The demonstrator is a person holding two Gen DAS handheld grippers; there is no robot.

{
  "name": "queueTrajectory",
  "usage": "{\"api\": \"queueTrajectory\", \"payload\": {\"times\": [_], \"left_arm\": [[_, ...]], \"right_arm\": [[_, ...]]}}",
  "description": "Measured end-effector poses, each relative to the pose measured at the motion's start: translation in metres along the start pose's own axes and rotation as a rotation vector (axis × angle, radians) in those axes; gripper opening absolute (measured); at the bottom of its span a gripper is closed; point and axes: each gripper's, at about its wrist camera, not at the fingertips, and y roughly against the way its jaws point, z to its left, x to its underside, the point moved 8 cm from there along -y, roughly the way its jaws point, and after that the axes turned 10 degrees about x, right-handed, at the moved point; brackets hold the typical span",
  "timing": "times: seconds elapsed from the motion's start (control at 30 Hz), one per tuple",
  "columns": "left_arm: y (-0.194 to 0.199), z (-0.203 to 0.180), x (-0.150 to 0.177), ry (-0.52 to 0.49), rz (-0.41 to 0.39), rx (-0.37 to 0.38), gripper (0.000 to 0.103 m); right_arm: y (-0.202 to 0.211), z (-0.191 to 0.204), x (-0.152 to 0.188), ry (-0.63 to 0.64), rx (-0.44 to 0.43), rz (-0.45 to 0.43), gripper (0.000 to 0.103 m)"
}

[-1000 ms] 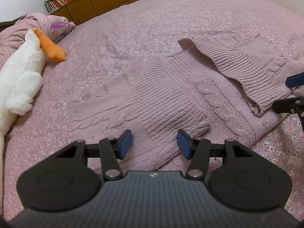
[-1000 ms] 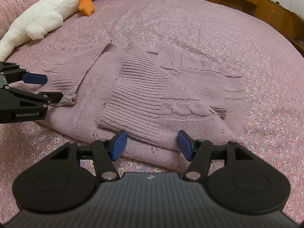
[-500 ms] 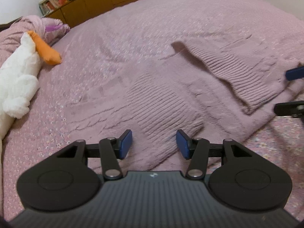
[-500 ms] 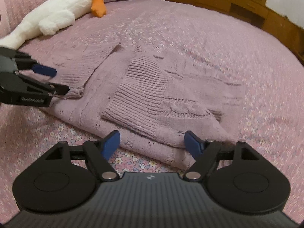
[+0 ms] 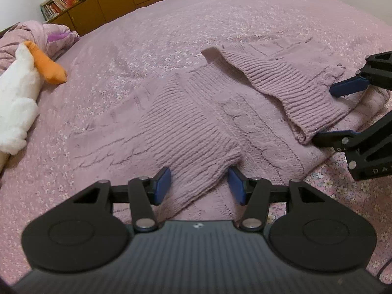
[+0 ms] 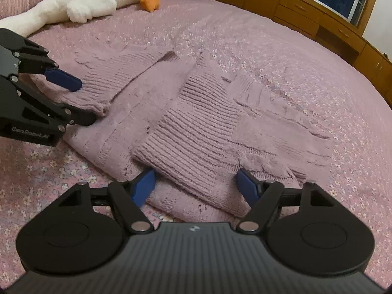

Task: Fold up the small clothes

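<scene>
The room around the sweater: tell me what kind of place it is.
Most likely a bedroom: the sweater lies on a bed's floral bedspread, a plush toy rests nearby, and wooden drawer cabinets line the wall.

Both wrist views look steeply down, close, sharing the sweater (image 5: 215, 122).

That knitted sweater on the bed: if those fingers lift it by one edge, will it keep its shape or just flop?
The sweater will probably flop: its folded-in sleeves already drape and sag into soft curves. It likely weighs a fair bit for its size, since the ribbed knit looks thick. It should not slip easily, as the fuzzy yarn would probably catch on the floral bedspread.
</scene>
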Motion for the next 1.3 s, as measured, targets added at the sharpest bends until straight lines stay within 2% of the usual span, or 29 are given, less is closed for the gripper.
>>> {"api": "queueTrajectory", "payload": {"times": [0.17, 0.23, 0.3, 0.37, 0.4, 0.43, 0.53, 0.73, 0.9, 0.97, 1.13, 1.3], "left_arm": [[0.002, 0.002, 0.001, 0.006, -0.006, -0.002, 0.047], [0.003, 0.004, 0.0, 0.012, -0.01, -0.007, 0.039], [0.005, 0.006, -0.001, 0.021, -0.014, -0.008, 0.027], [0.006, 0.01, -0.002, 0.034, -0.017, -0.007, 0.019], [0.008, 0.012, -0.002, 0.045, -0.021, -0.001, 0.012], [0.01, 0.014, -0.003, 0.056, -0.03, 0.006, 0.01], [0.021, 0.024, -0.01, 0.075, -0.072, -0.012, 0.009], [0.045, 0.07, -0.032, 0.127, -0.161, -0.106, 0.009], [0.044, 0.115, -0.048, 0.174, -0.199, -0.207, 0.009], [0.038, 0.131, -0.052, 0.204, -0.204, -0.222, 0.009], [0.007, 0.158, -0.045, 0.261, -0.16, -0.254, 0.009], [-0.026, 0.175, -0.02, 0.322, -0.094, -0.263, 0.009]], "right_arm": [[-0.002, -0.003, -0.004, -0.009, 0.021, -0.02, 0.062], [-0.003, -0.005, -0.005, -0.013, 0.029, -0.028, 0.052], [-0.002, -0.007, -0.007, -0.023, 0.041, -0.035, 0.047], [-0.001, -0.01, -0.009, -0.039, 0.042, -0.041, 0.041], [-0.001, -0.011, -0.01, -0.043, 0.043, -0.046, 0.036], [0.0, -0.012, -0.011, -0.046, 0.042, -0.05, 0.027], [0.003, -0.017, -0.017, -0.063, 0.042, -0.069, 0.011], [0.01, -0.053, -0.042, -0.09, 0.108, -0.132, 0.009], [0.007, -0.097, -0.063, -0.131, 0.197, -0.161, 0.009], [-0.001, -0.116, -0.07, -0.155, 0.232, -0.163, 0.009], [-0.037, -0.152, -0.072, -0.202, 0.266, -0.111, 0.009], [-0.089, -0.163, -0.055, -0.216, 0.273, -0.018, 0.009]]}}
